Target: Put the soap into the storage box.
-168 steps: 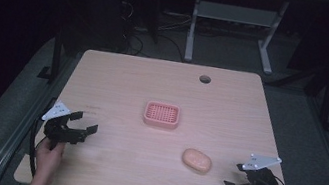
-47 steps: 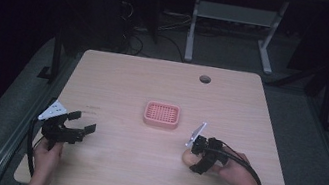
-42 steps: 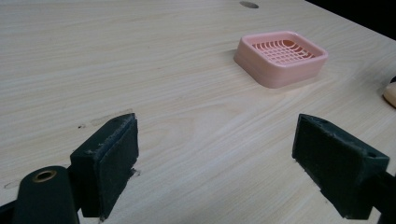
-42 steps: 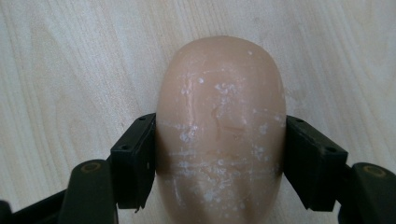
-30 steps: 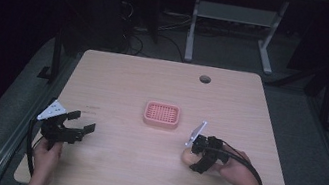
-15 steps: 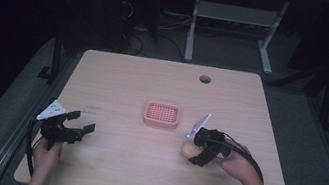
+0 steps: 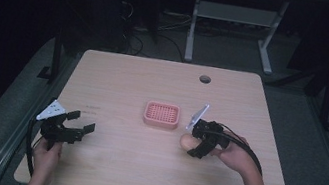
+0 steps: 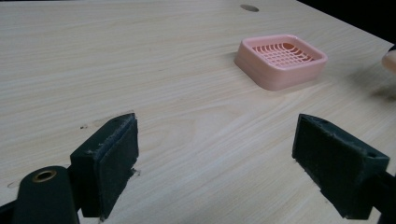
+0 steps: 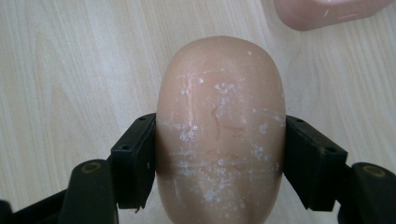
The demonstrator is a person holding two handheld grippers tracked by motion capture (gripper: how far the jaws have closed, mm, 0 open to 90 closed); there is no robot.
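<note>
**Soap bar gripped; transfer to soap dish pending**

**Near field.** The left gripper point(image 7: 76, 127) rests low at the near-left part of the table point(image 7: 120, 75), jaws well apart with nothing between them. In the left gripper view, bare wood lies between its pads point(image 8: 109, 161). It takes no part in the current step.

**Mid field.** The right gripper point(image 7: 193, 144) has its jaws clamped on the flanks of the soap bar point(image 9: 220, 126), a peach oval with whitish scuffs. In the right gripper view the pads press both long sides at about mid-length, and the rounded front end projects beyond the jaws. Whether the bar is clear of the tabletop cannot be told.

**Step in hand.** Judged from the grip: the pick is made and the carry to the pink soap dish point(image 7: 162, 115) is due. The dish sits just beyond and to the left of the bar, near but apart from it.

**Next move.** Raise the bar above the dish rim, travel forward-left, centre it over the slatted insert, lower, then part the jaws. The bar looks smooth, so it could slip in the grip.

**Clearance.** The wood around the dish is bare. The cable hole point(image 7: 204, 79) lies near the far edge, well apart. All table edges are distant from the path.
</note>
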